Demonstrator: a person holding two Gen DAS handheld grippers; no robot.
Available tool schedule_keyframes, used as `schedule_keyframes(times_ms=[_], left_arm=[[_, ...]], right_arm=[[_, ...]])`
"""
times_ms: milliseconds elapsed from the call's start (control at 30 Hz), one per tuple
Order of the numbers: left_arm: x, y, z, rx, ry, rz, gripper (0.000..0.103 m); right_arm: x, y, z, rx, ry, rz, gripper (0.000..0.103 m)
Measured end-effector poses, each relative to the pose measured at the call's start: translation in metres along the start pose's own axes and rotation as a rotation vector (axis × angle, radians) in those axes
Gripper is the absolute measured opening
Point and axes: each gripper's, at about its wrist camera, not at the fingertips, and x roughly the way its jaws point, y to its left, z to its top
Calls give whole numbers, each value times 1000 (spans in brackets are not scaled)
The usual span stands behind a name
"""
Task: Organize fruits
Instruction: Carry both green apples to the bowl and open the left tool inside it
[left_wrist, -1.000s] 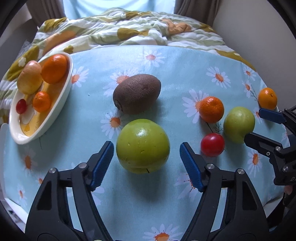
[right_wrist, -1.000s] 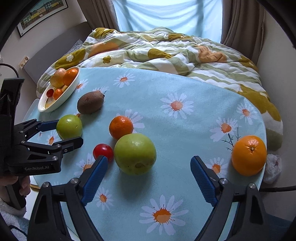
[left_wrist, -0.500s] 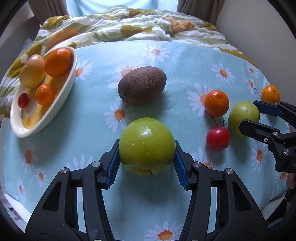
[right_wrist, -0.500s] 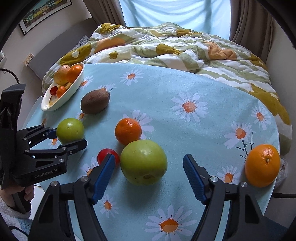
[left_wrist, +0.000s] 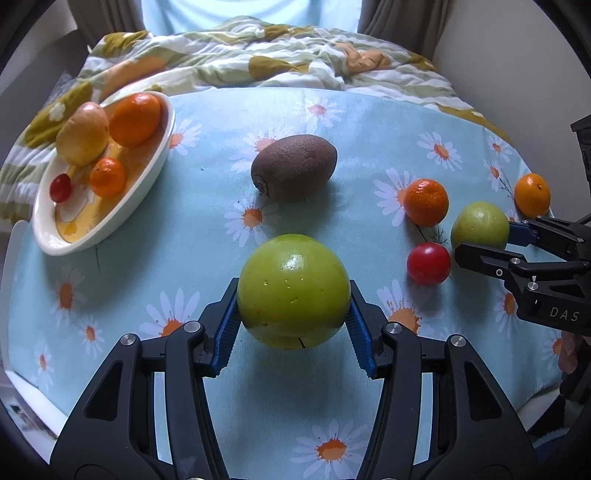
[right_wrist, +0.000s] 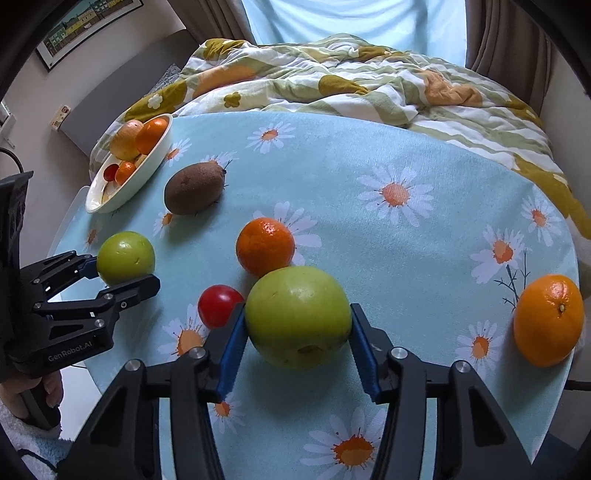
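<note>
Both tongs have closed since a second ago, when each stood wide apart around a green apple; their jaws have just been closing. The left tongs (left_wrist: 293, 295) are now clamped on the left green apple (left_wrist: 291, 280), with a blue pad pressed against each of its sides. The right tongs (right_wrist: 298, 308) grip the right green apple (right_wrist: 299, 328) in the same way, a pad against each flank. Both tongs point steeply down at a table under a pale blue daisy tablecloth (left_wrist: 207, 122).

Seen from the left tongs, a brown kiwi (left_wrist: 293, 168) lies straight ahead, beyond the held apple. Further ahead and to the left sits a white oval dish (left_wrist: 146, 184). It holds a yellow fruit, a large orange fruit, a small orange one and a small red one.

To the right of the left tongs lie a tangerine (left_wrist: 425, 202) and, nearer, a cherry tomato (left_wrist: 428, 263). Both are between the two tongs. The tomato is just beside the left finger of the right tongs, and the tangerine sits just ahead of the right green apple.

An orange (right_wrist: 548, 319) rests well to the right of the right tongs, near the table edge. A rumpled green and yellow quilt (right_wrist: 351, 88) lies beyond the table.
</note>
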Motion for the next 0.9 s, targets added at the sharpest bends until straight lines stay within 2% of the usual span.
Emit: schedule_keyframes(times_ms=[500,900], left_arm=[[-70,13,-4,-33,-100,-21,59],[-108,71,0,-44,-141,-11,59]], right_arm=[[-49,38,8,-63,-88,-6,49],[-71,98,28,-88,-142,-3,49]])
